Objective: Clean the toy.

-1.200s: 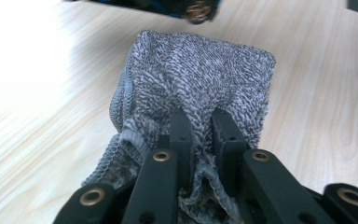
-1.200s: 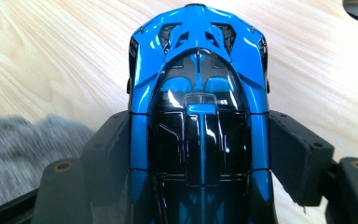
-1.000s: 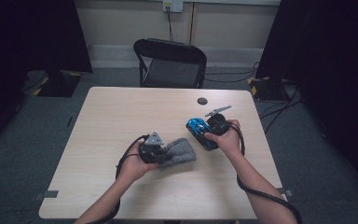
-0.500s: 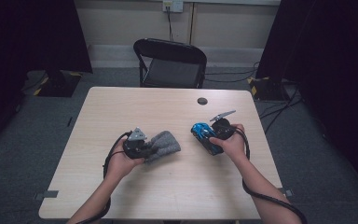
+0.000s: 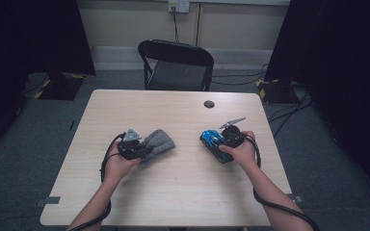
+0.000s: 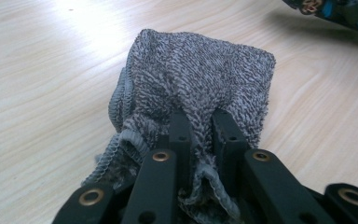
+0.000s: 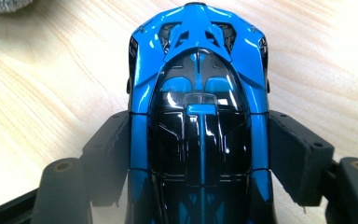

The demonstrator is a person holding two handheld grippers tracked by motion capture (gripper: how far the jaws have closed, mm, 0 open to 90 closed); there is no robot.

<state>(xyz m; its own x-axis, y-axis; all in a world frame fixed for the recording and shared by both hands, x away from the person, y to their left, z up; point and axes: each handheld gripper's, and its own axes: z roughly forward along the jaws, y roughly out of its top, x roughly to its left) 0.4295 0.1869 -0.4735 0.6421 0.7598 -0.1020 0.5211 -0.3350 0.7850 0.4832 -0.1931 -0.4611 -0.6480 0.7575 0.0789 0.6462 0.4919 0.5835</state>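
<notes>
A grey knitted cloth (image 5: 157,141) lies bunched on the table, left of centre. My left gripper (image 5: 142,149) is shut on its near edge; in the left gripper view the two black jaws pinch a fold of the cloth (image 6: 200,88). A blue and black toy car (image 5: 212,140) sits right of centre, held between the jaws of my right gripper (image 5: 221,144). In the right gripper view the toy car (image 7: 199,102) points away, and a jaw presses on each of its sides. The far gripper with the car (image 6: 335,9) shows at the top right of the left gripper view.
The light wooden table (image 5: 183,187) has a round black cable hole (image 5: 209,104) near its far edge. A black folding chair (image 5: 176,65) stands behind the table. Cables trail from both grippers off the near side.
My left gripper has dragged the cloth leftwards, away from the car. The right gripper with the car has shifted slightly right and nearer to me.
</notes>
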